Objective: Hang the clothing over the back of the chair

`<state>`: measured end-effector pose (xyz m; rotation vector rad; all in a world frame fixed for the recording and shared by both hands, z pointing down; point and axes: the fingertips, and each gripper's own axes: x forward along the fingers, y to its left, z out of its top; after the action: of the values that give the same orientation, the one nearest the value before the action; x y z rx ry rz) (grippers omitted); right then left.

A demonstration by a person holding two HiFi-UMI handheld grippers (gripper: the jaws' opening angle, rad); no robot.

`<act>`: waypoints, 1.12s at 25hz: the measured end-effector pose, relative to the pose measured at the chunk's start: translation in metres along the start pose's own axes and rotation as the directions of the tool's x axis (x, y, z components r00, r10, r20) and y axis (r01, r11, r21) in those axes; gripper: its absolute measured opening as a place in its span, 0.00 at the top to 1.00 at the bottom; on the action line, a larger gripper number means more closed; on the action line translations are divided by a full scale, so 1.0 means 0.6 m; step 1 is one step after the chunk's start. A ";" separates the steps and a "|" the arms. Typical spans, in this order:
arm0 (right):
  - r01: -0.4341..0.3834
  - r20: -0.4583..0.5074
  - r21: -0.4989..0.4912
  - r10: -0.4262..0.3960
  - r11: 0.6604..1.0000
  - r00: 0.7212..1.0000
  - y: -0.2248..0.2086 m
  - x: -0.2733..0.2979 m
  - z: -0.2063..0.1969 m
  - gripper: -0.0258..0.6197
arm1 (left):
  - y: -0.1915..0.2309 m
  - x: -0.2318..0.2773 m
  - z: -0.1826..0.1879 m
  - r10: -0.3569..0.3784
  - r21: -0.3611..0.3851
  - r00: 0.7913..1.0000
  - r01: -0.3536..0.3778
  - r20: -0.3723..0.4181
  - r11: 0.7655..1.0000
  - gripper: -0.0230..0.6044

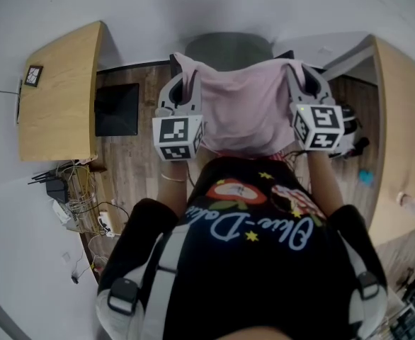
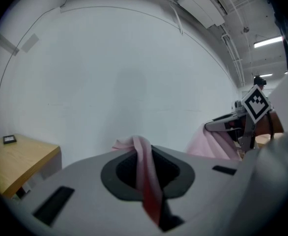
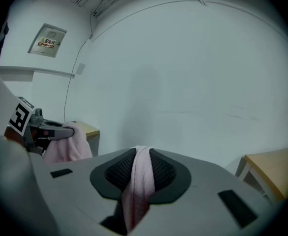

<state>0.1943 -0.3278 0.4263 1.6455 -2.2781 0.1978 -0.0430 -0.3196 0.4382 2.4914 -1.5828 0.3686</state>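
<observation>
Holding a pink garment (image 1: 246, 112) spread between our two grippers, we have it up in front of our chest, just short of the grey chair (image 1: 229, 48), whose back shows beyond the cloth's upper edge. We cannot tell whether the cloth touches the chair back.

Our left gripper (image 1: 185, 76) has the garment's upper left corner. In the left gripper view its jaws are clamped almost together on a thin fold of the pink cloth, which runs up between the dark pads (image 2: 127, 173) and flops over the tips. Our right gripper (image 1: 299, 73) has the upper right corner. In the right gripper view a thicker bunch of the same cloth is pinched between its pads (image 3: 115, 173), which press on it from both sides.

Both grippers point away from us toward a plain white wall (image 2: 124, 82), and each shows in the other's view with pink cloth hanging from its tip. The garment sags between the two grips, and its lower edge hangs in front of our black printed shirt (image 1: 257, 261).

We see a wooden desk (image 1: 59, 91) at our left and a second wooden desk (image 1: 399, 133) at our right. On the plank floor (image 1: 137, 161) beside the left one lie a black flat box (image 1: 117, 109) and, nearer us, a tangle of cables (image 1: 73, 190).
</observation>
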 end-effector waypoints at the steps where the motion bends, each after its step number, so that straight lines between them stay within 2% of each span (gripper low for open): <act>1: -0.007 -0.002 0.002 0.007 1.000 1.000 0.001 0.003 -0.001 0.86 | 0.002 0.001 -0.001 0.010 -0.003 1.000 -0.010 -0.002 1.000 0.93; 9: -0.062 -0.025 0.018 0.063 0.998 0.998 0.004 0.024 -0.018 0.86 | 0.008 0.004 -0.014 0.068 -0.022 0.998 -0.069 -0.018 0.997 0.93; 19: -0.093 -0.073 0.012 0.093 0.996 0.993 0.007 0.051 -0.042 0.86 | 0.016 0.015 -0.040 0.081 -0.044 0.993 -0.085 -0.081 0.995 0.93; 28: -0.089 -0.117 0.000 0.088 0.996 0.989 0.009 0.065 -0.057 0.86 | 0.026 0.027 -0.057 0.080 -0.062 0.989 -0.089 -0.128 0.994 0.93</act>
<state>0.1841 -0.3509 0.4722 1.4907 -2.2632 0.3008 -0.0543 -0.3309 0.4757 2.3091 -1.6264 0.4656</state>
